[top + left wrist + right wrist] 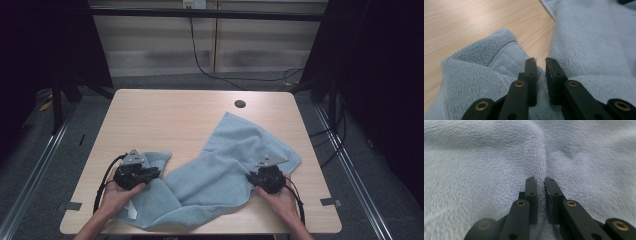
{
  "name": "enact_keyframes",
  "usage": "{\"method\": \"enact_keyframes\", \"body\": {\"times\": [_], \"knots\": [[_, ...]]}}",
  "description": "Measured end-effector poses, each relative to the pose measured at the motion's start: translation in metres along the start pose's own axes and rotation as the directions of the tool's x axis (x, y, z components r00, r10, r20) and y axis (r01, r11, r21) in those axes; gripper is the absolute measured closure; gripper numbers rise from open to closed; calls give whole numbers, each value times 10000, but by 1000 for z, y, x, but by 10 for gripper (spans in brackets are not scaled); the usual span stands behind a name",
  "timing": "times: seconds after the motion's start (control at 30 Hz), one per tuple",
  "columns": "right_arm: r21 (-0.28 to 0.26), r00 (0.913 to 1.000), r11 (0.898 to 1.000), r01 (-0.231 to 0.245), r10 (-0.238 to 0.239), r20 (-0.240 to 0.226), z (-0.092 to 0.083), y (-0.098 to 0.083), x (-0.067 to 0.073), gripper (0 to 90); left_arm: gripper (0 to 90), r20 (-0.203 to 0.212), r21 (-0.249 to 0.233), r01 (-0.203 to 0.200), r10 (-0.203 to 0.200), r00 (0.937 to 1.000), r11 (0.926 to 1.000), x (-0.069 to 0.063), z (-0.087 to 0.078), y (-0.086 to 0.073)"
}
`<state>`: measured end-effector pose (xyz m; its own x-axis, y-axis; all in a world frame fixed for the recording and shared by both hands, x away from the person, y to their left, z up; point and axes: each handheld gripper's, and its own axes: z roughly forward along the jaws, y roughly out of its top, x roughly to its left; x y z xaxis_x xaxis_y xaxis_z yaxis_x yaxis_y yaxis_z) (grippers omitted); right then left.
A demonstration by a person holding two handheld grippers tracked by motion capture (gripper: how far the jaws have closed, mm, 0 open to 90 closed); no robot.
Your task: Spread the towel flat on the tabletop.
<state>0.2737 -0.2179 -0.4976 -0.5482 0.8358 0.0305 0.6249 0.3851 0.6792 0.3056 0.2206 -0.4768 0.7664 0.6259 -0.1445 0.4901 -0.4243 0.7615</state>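
Towel: I see a pale blue terry towel (pixel 220 165) lying crumpled on the counter, sprawled from near the cable hole down to the near edge. One broad flap runs up toward the hole; a second part is bunched at the near left.
Towel folds: in the left gripper view a turned-over corner with a woven band (pixel 496 53) lies just beside a bare strip of wood, with the wider flap beyond it.
Towel tag: a small white tag (pixel 133 212) shows at the towel's near left edge.
Right gripper: my right gripper (pixel 261 176) sits on the towel's right part, well below the cable hole. In the right gripper view its fingers (pixel 532 195) are clamped on a raised ridge of the towel, with the cloth pinched up between them.
Left gripper: my left gripper (pixel 152 172) rests on the bunched left part of the towel, farther from the hole than the right one. In the left gripper view its fingers (pixel 531 75) are drawn close together with towel cloth caught between them low down; at the tips I see a narrow gap.
Hands: a hand (pixel 117 195) holds each gripper from the near side of the towel.
Counter: light wood counter (pixel 165 115), bare between the towel and the cable hole (pixel 240 104).
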Motion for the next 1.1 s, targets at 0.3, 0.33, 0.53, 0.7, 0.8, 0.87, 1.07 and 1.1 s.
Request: {"method": "enact_keyframes", "body": {"times": [0.3, 0.33, 0.53, 0.7, 0.8, 0.87, 1.07, 1.1], "knots": [[-210, 9869, 9947, -1006, 1024, 1247, 5, 9, -53, 834, 820, 1090, -717, 217, -137, 9939, 9972, -22, -27, -8], [-326, 9852, 9932, -1117, 1150, 1274, 6, 9, -57, 833, 819, 1259, -691, 281, -193, 9919, 9972, -26, -29, -11], [-809, 9859, 9892, -1224, 1306, 1048, -2, 11, -57, 703, 812, 1931, -788, 336, -178, 9810, 9963, -40, -40, -21], [-1411, 9943, 9844, -1047, 1064, 43, -24, 16, -29, 607, 756, 2076, -993, 428, -214, 9780, 9941, -41, -42, -19], [-1439, 9969, 9876, -633, 560, -544, -29, 18, -3, 590, 726, 2060, -1306, 422, -145, 9784, 9905, -38, -43, -6], [-1489, 9953, 9884, -293, 151, -954, -31, 20, 15, 584, 673, 1758, -1398, 321, -71, 9844, 9897, -34, -42, 3], [-1594, 9658, 9861, 472, -858, -2448, -28, 32, 64, 527, 552, 1096, -674, 447, -372, 9933, 9967, 0, -10, 20], [-1599, 9570, 9852, 623, -1045, -2706, -26, 33, 71, 509, 530, 1096, -674, 447, -372, 9933, 9967, 0, -10, 20]]}}
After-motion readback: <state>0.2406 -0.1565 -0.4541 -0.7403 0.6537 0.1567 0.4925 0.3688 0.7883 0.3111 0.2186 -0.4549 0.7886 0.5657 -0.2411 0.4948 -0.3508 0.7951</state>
